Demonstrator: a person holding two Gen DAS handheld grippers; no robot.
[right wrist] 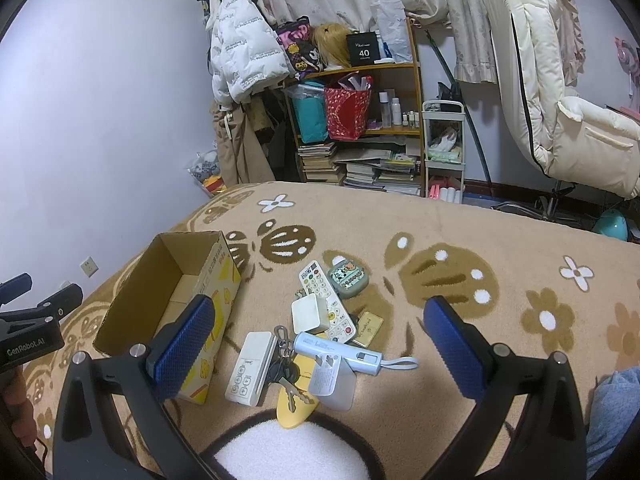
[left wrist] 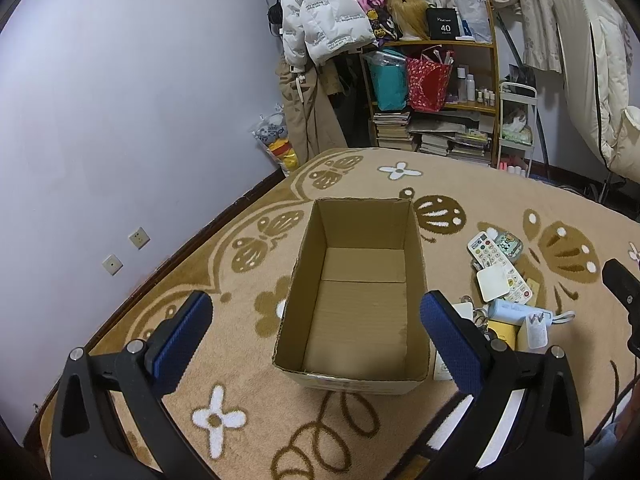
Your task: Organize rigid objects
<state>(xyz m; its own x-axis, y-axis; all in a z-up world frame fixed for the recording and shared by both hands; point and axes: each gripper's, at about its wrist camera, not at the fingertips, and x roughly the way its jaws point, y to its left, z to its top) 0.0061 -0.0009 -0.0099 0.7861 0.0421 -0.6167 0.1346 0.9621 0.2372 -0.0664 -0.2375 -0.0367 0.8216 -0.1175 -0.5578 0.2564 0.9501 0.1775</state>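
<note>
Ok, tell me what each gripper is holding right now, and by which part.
Nothing is held. The left gripper is open above the empty cardboard box, and the right gripper is open above the pile of small items, with the keys untouched.

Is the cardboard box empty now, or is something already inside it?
Empty. The left wrist view looks into the cardboard box and shows only its bare floor.

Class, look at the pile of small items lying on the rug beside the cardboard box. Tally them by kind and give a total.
Remote controls: 2
Chargers/plug adapters: 2
Power bank: 1
Key bunch: 1
Small cartoon case: 1
Gold card: 1
Yellow flat item: 1
Total: 9
</note>
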